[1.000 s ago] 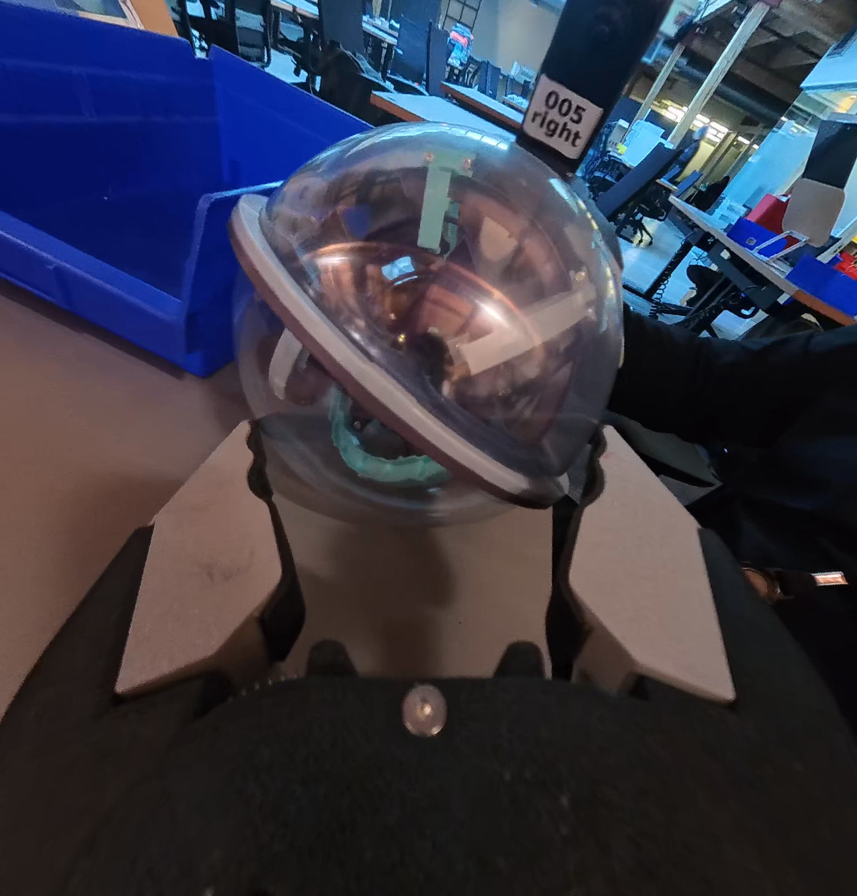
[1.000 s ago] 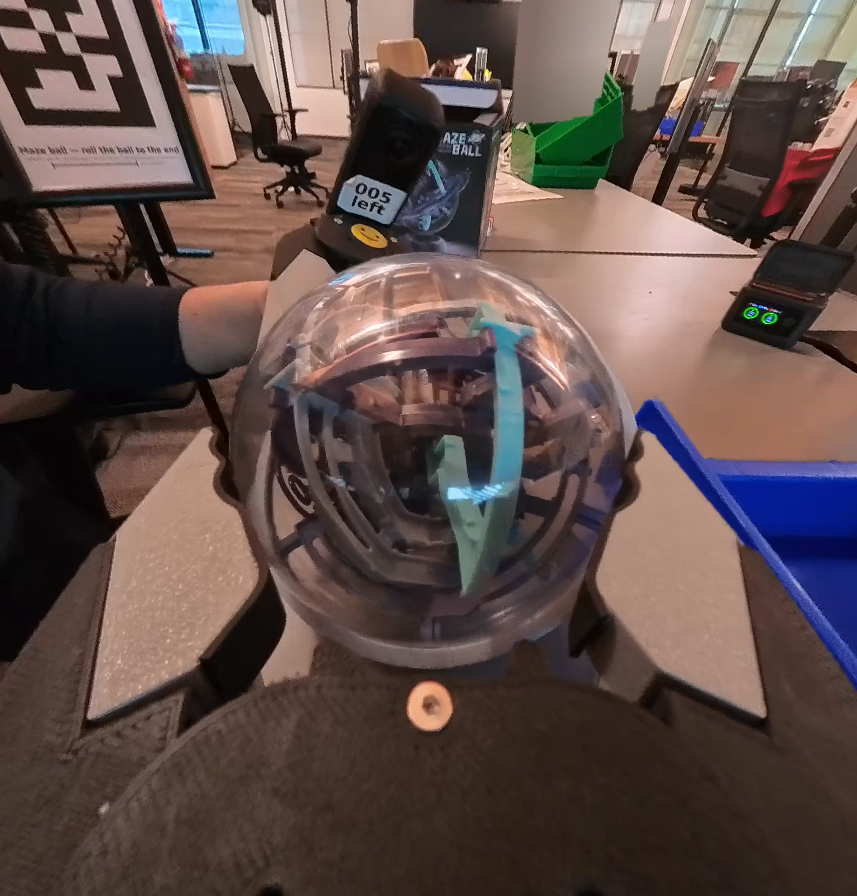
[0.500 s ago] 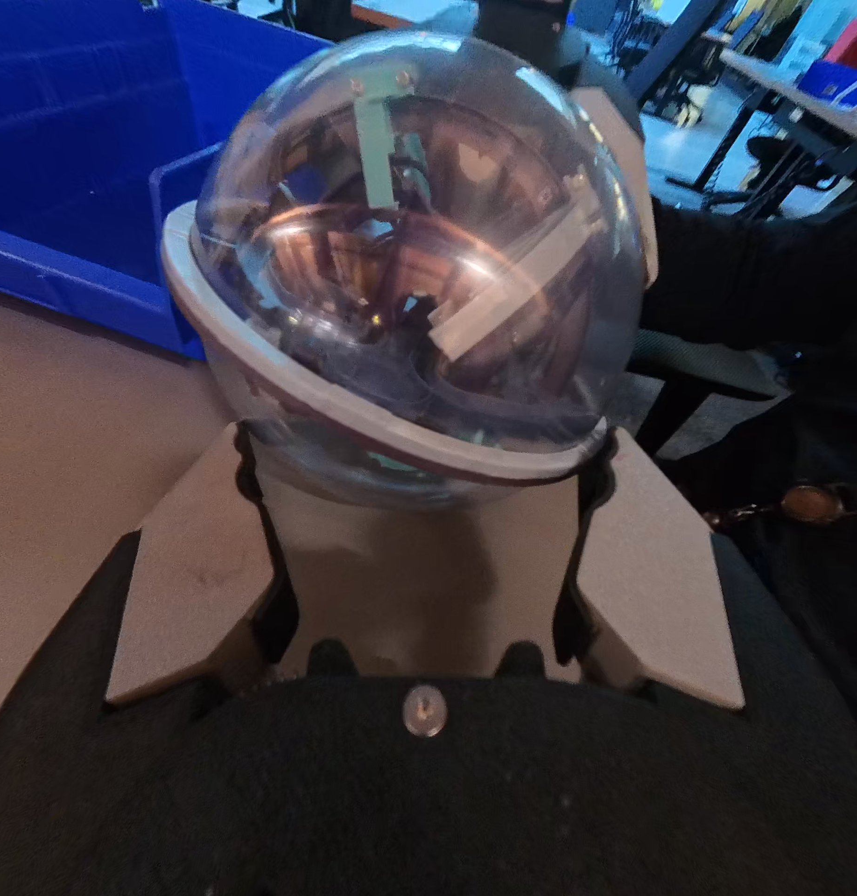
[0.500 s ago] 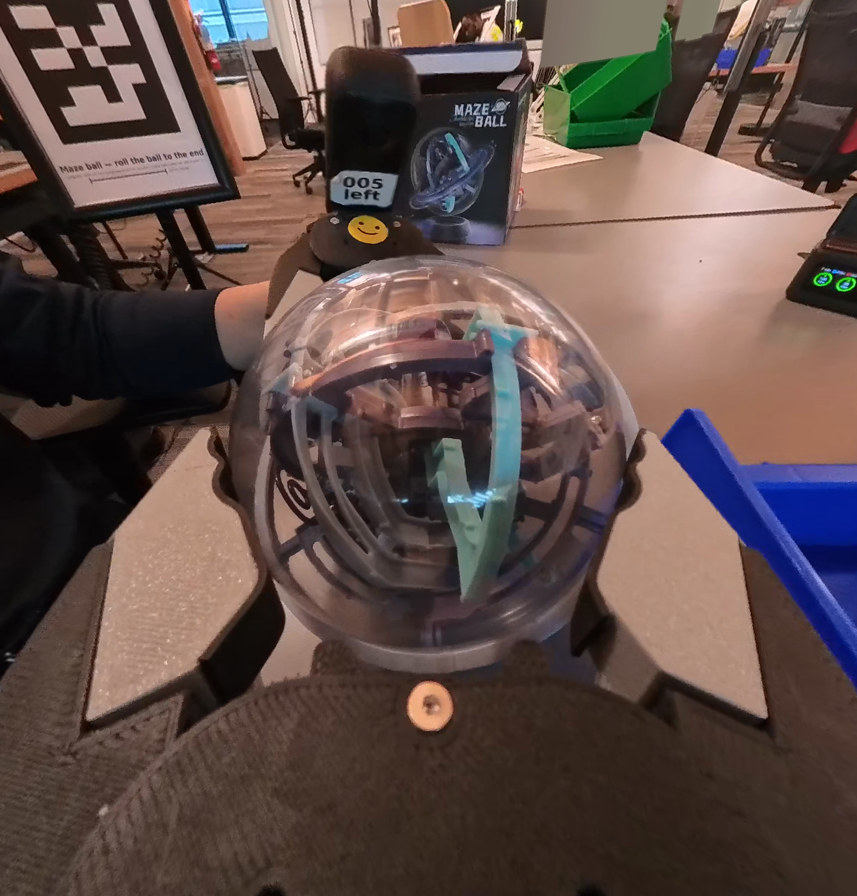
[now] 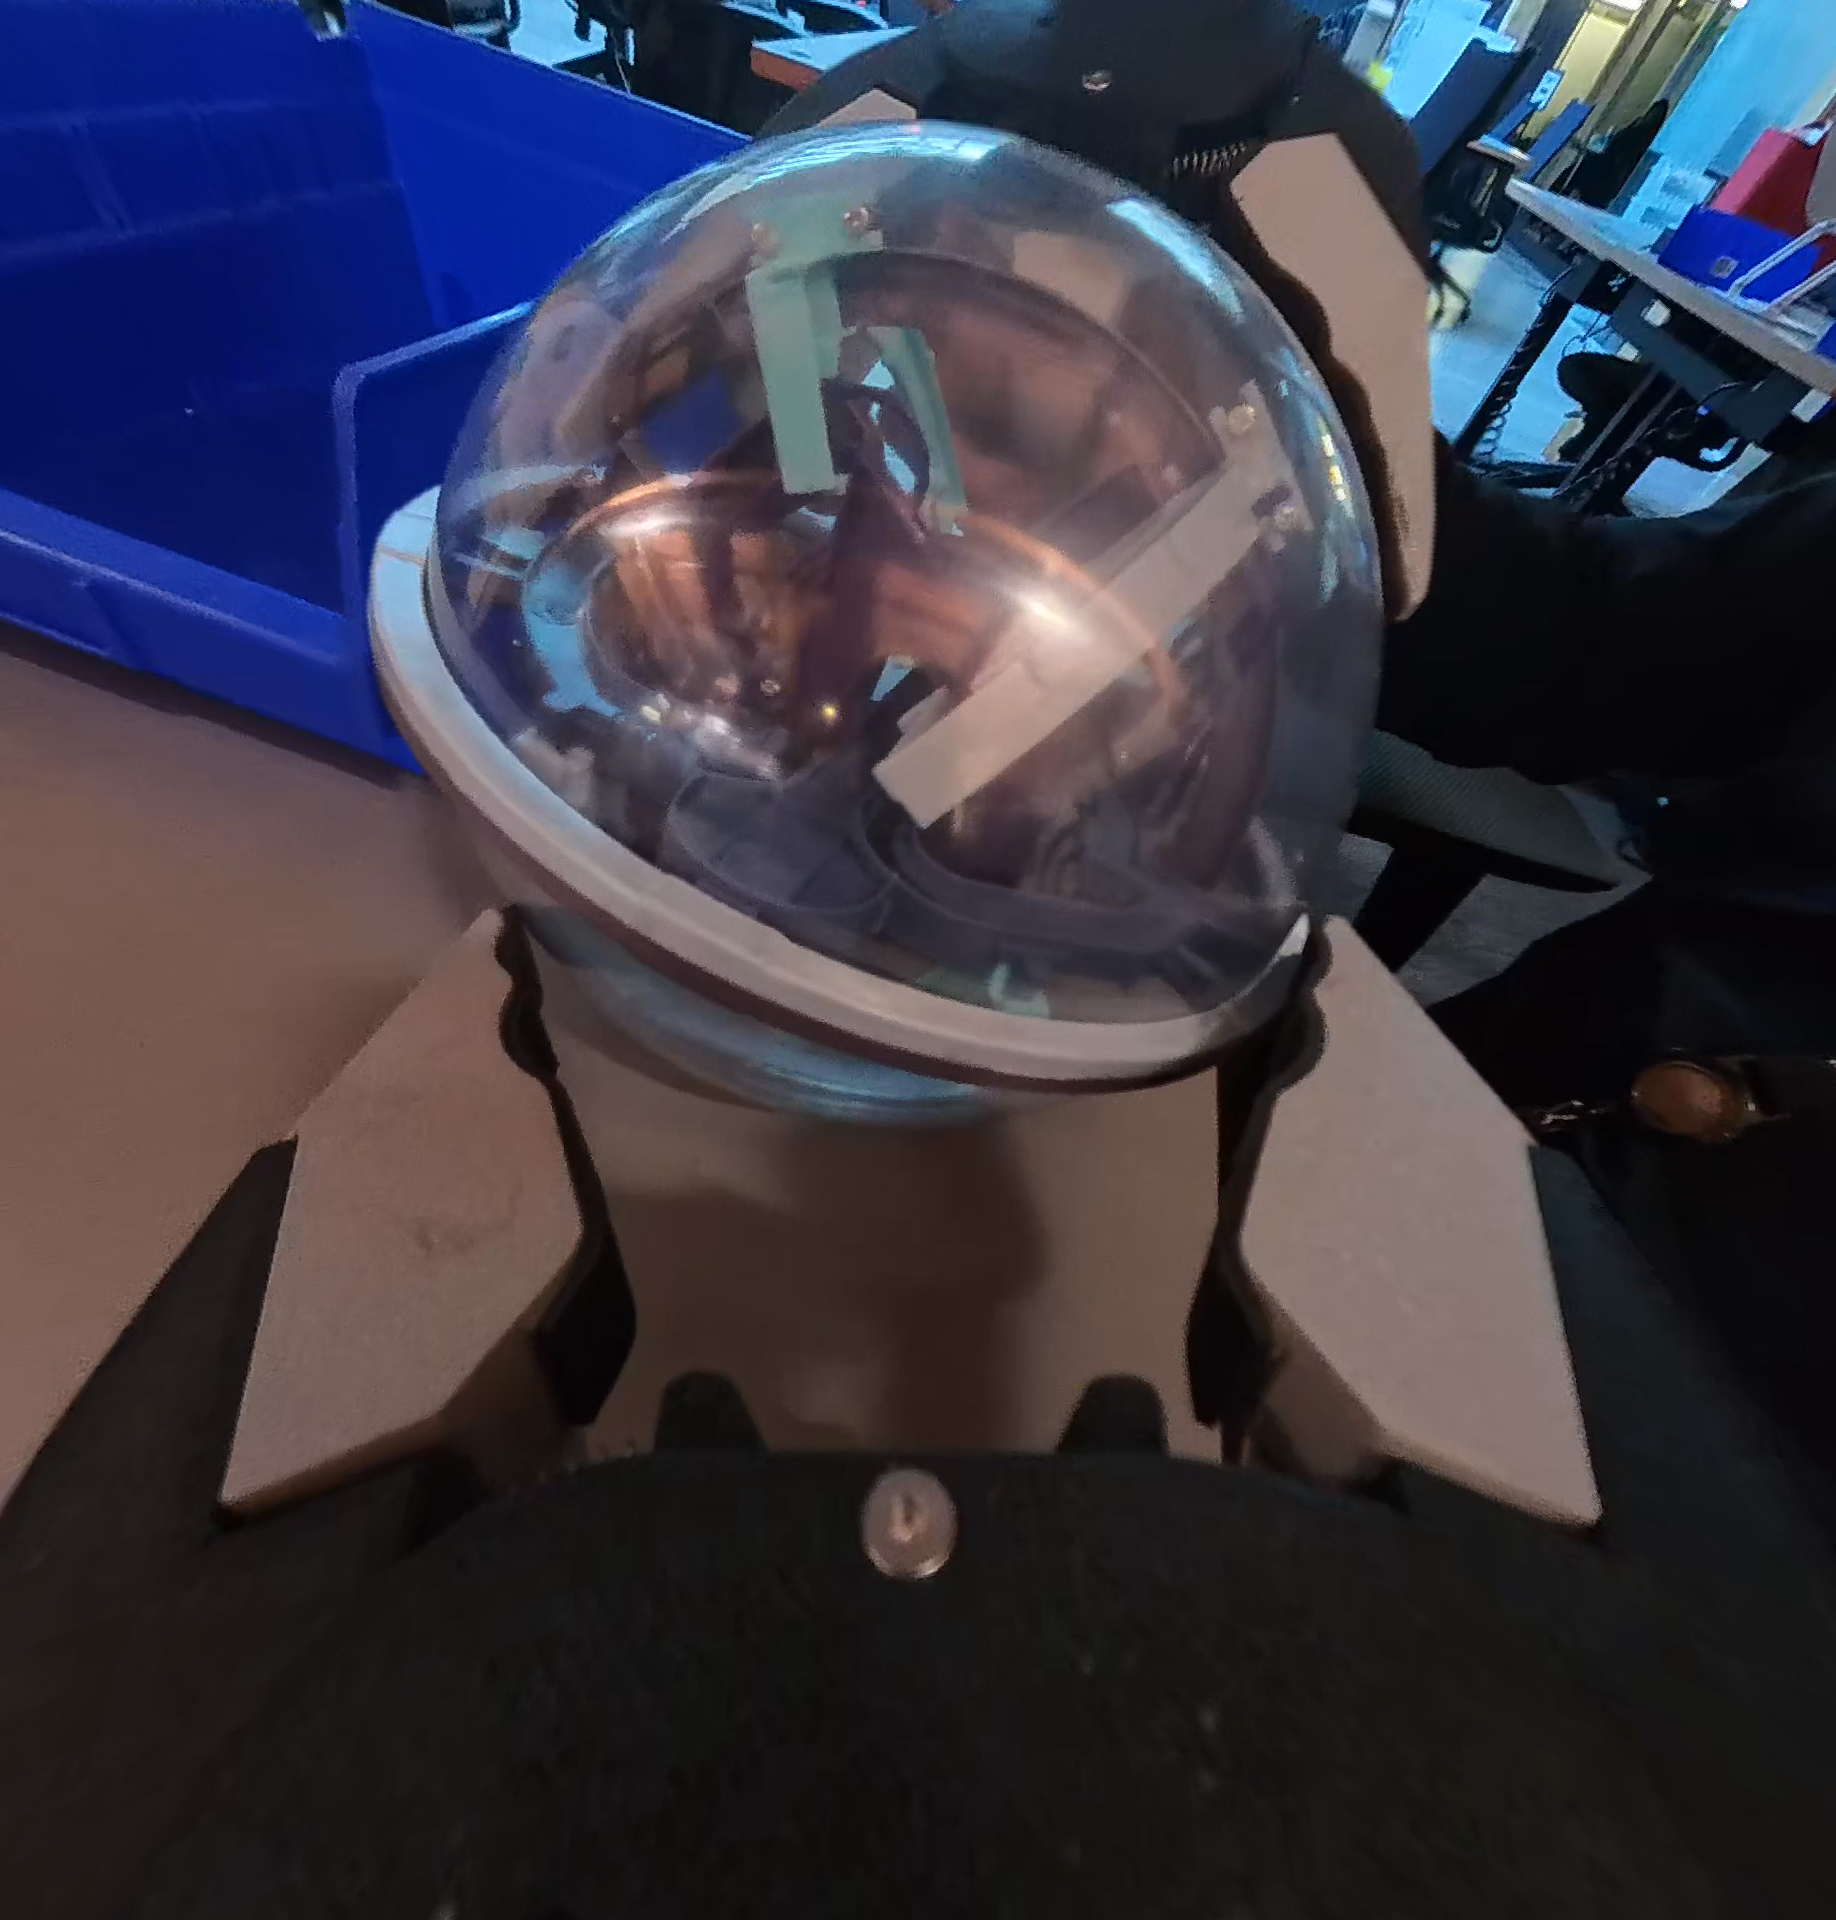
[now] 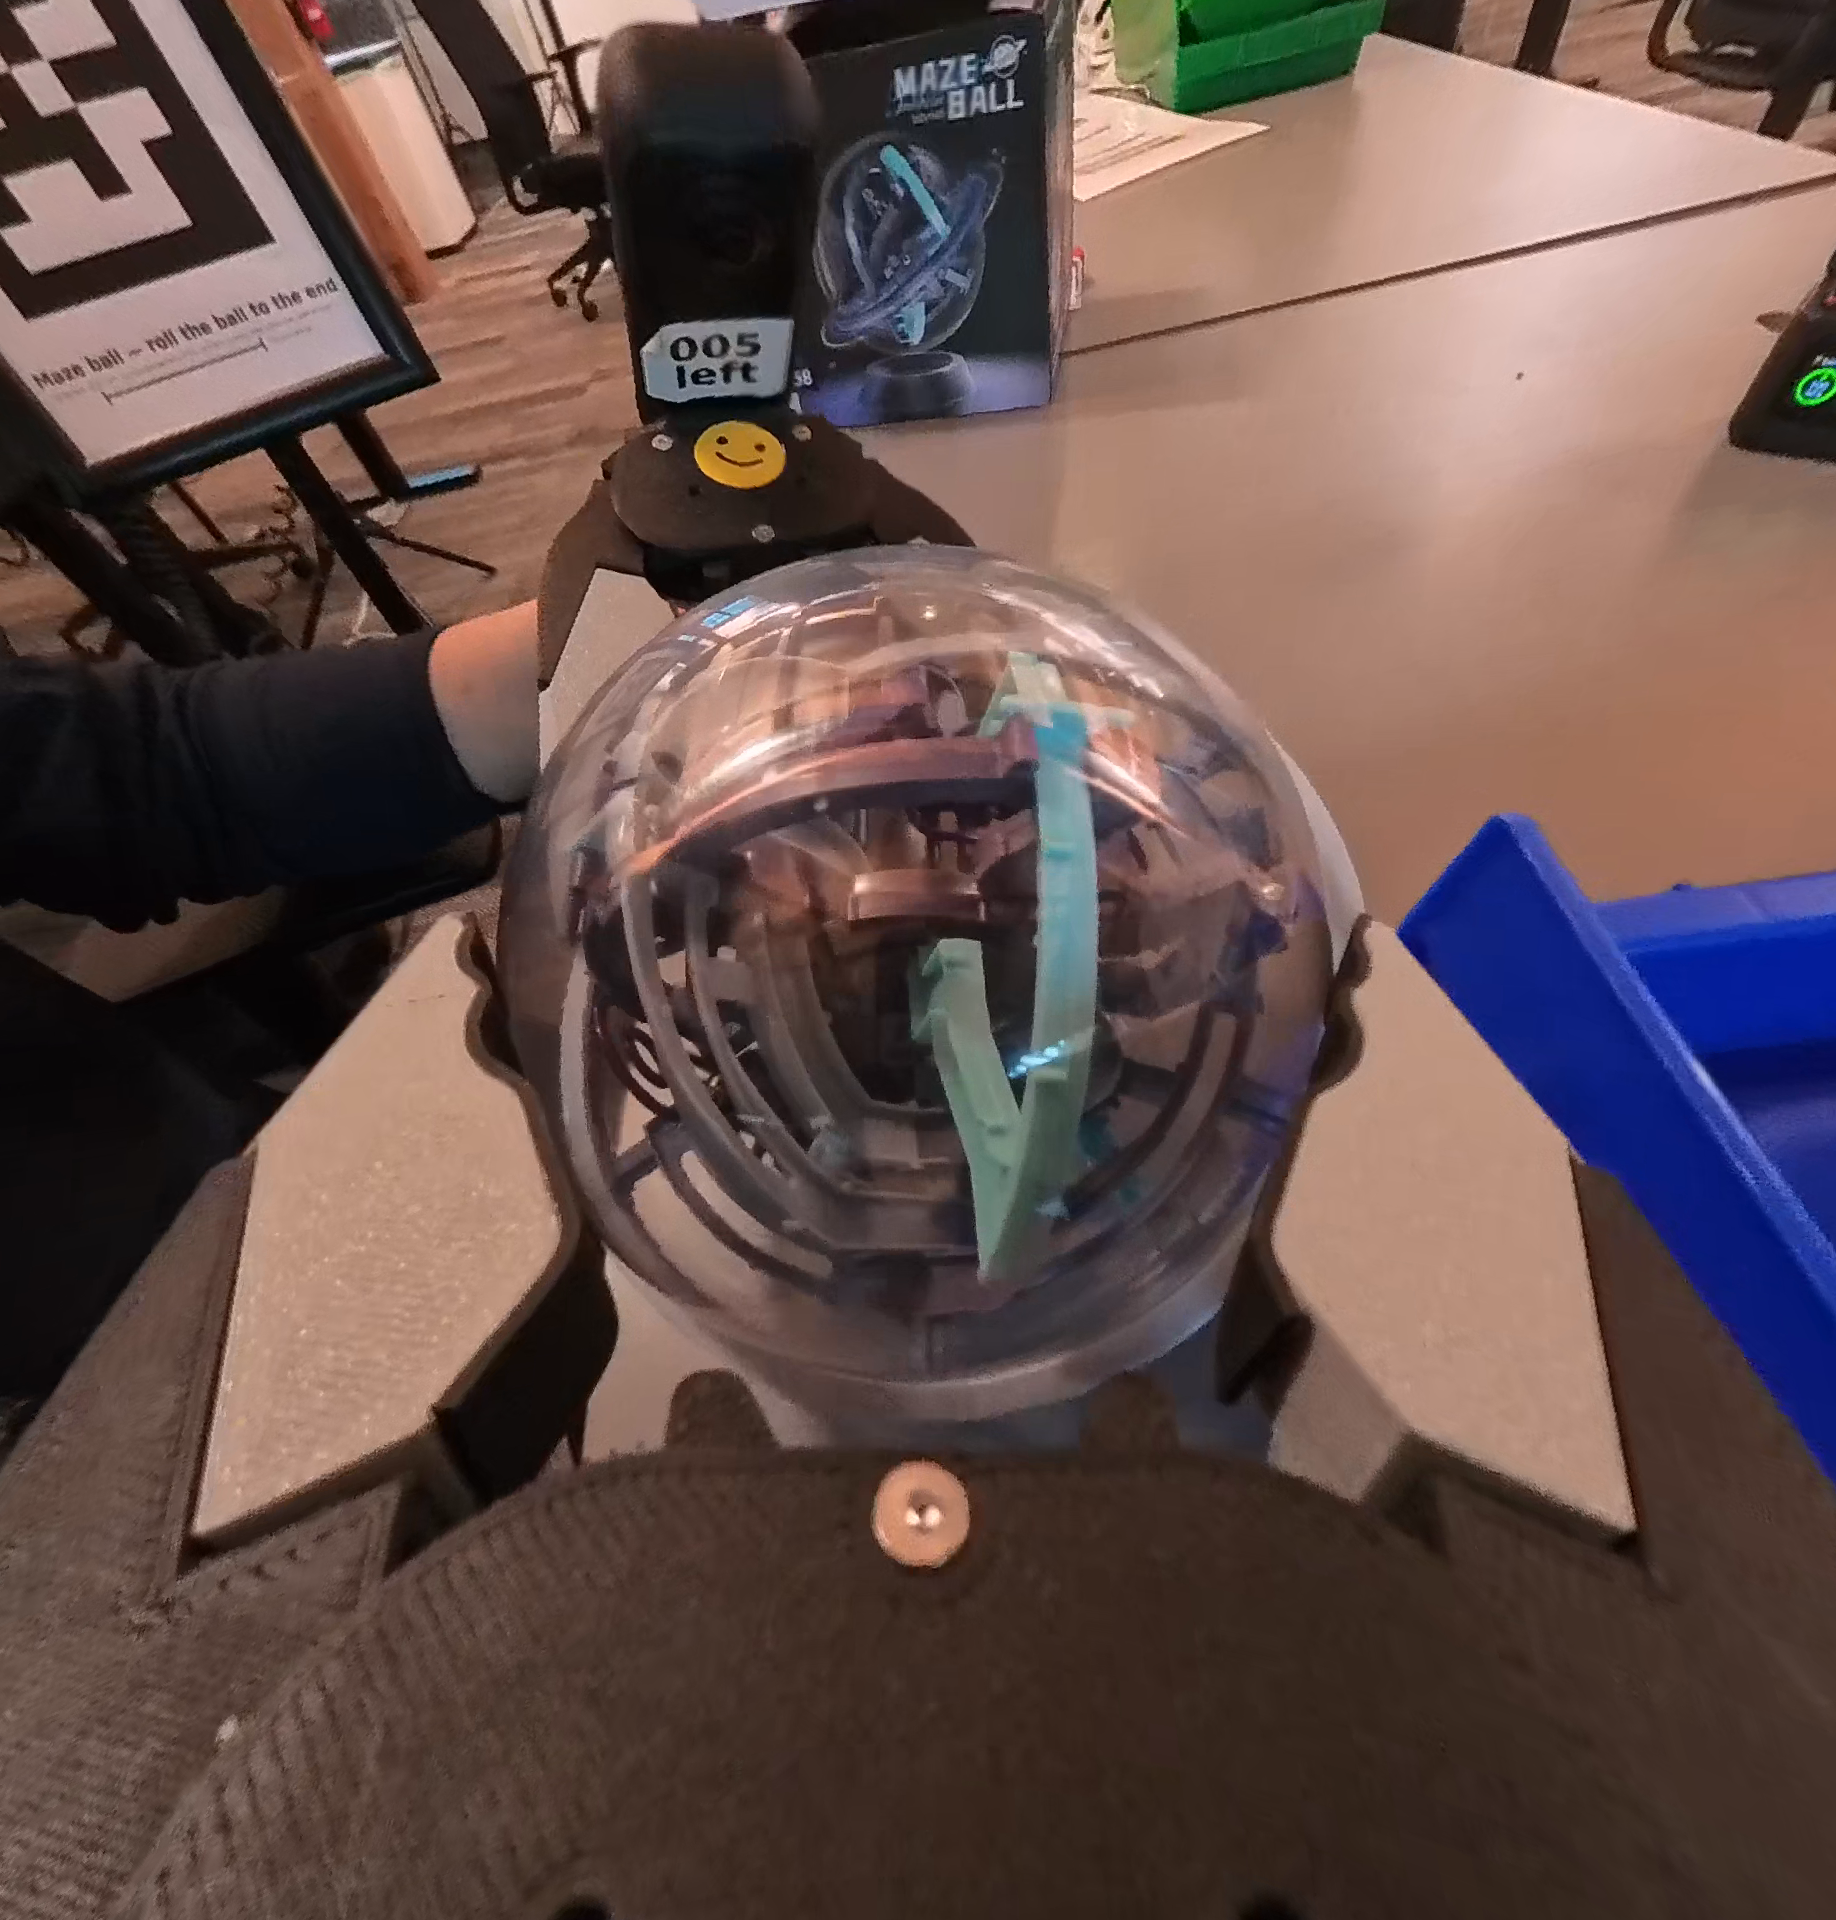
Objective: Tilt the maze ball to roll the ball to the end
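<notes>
Both sets of fingers clamp the maze ball point(image 6: 924, 997), held up off the desk point(image 6: 1413, 499). Right gripper point(image 6: 919, 977): pads pressed on the clear shell at both flanks. Left gripper point(image 5: 898, 966) grips the opposite side, fingers point(image 5: 524, 997) against the shell just below the white equator ring point(image 5: 623, 862). Small ball inside: can't spot it. My take: tilt slow, rotate both wrists together, keep squeeze even so the shell doesn't slip. Blue bin point(image 6: 1672, 1039) sits just right of the right fingers, so stay clear.

blue bin point(image 6: 1620, 997) cut off at edge, small ball inside maze indiscernible
</notes>
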A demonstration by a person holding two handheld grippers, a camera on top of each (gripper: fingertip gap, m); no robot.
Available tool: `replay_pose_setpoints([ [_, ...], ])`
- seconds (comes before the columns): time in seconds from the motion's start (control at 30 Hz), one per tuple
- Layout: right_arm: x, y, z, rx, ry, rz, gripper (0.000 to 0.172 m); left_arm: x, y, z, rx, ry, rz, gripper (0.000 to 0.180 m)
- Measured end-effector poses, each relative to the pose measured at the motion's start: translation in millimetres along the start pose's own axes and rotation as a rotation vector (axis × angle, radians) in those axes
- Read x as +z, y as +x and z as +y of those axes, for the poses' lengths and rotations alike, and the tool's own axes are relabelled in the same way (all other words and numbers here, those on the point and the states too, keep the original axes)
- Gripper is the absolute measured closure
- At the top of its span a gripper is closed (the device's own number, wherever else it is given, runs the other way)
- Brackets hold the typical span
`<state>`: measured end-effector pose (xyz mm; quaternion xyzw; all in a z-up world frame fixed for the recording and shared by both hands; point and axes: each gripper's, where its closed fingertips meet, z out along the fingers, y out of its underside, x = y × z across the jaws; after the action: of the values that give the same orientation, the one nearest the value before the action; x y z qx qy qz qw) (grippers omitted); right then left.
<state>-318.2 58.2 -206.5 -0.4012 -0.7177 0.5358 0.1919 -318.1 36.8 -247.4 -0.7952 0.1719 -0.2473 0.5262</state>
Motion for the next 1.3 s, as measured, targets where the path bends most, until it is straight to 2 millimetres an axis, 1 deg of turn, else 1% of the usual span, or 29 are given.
replay_pose_setpoints([
  [0.17,1,5,-3,0.063,0.019,-0.016,0.022,1,-3,0,-0.078,0.001,0.017,0.043],
  [0.33,2,9,-4,0.095,0.016,-0.031,0.022,1,-5,-1,-0.113,0.008,0.025,0.043],
  [0.6,2,9,-5,0.104,0.046,-0.048,0.022,1,-5,-2,-0.120,0.013,0.013,0.042],
  [0.93,0,14,-6,0.194,0.104,-0.090,0.022,1,-5,-8,-0.203,0.016,0.017,0.042],
  [1.3,0,11,-5,0.174,0.110,-0.097,0.022,1,-3,-9,-0.161,0.018,0.006,0.041],
])
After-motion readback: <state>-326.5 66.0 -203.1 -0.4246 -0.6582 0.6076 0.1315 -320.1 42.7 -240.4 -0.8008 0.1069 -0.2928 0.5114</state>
